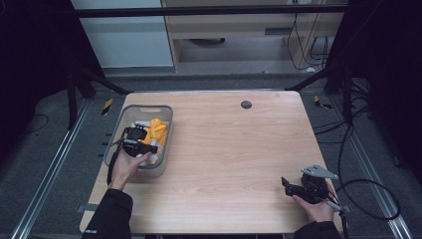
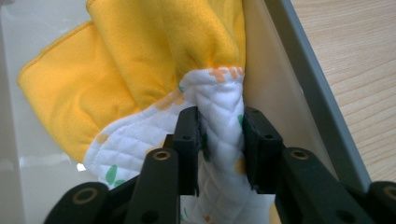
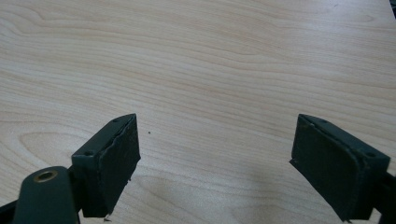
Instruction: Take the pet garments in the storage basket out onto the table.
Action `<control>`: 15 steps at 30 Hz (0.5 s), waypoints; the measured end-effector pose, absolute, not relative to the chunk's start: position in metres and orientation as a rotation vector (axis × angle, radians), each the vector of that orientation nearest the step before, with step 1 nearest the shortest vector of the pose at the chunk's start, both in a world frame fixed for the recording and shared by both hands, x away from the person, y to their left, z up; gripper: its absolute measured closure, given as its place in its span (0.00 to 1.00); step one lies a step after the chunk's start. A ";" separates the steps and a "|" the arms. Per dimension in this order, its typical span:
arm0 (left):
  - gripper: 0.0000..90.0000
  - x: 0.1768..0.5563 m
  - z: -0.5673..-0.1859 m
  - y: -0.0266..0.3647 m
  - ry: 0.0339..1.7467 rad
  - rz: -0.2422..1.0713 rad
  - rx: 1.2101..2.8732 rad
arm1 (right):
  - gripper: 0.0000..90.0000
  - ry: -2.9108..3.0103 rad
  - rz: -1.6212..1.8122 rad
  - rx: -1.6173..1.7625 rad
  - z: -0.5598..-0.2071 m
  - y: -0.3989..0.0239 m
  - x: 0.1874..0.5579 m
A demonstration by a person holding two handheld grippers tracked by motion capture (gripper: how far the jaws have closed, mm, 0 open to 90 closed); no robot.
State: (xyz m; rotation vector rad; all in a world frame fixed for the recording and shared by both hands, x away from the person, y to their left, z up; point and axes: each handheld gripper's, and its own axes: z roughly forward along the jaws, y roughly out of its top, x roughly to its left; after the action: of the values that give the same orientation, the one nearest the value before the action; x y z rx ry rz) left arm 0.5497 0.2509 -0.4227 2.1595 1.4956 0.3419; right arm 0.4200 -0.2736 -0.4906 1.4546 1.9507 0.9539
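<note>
Left hand-held gripper (image 2: 219, 149) pinching quilted cloth (image 2: 219, 121) beside bin wall (image 2: 299, 93), right hand-held gripper (image 3: 215, 163) agape over bare table (image 3: 210, 60)

A pale wooden table (image 1: 234, 149) carries a grey bin (image 1: 115, 144) near its left edge.

We see a lab or recording room: a light wooden table (image 1: 234, 144) stands inside a black metal frame (image 1: 209, 10) at the top, with loose cables (image 1: 366, 196) on the grey floor (image 1: 45, 149) at right.
</note>
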 end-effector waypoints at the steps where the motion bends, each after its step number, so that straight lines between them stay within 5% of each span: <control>1: 0.82 0.550 -0.423 0.251 1.496 0.342 2.164 | 0.17 1.953 0.956 1.459 -0.491 -0.273 0.420; 15: 0.92 0.548 -0.413 0.249 1.491 0.368 2.174 | 0.17 1.948 0.962 1.458 -0.490 -0.274 0.419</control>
State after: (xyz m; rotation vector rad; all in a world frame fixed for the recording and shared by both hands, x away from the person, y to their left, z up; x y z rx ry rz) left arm 0.5477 0.2492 -0.4134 2.1736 1.4913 0.3679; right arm 0.4194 -0.2742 -0.4896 1.4580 1.9484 0.9621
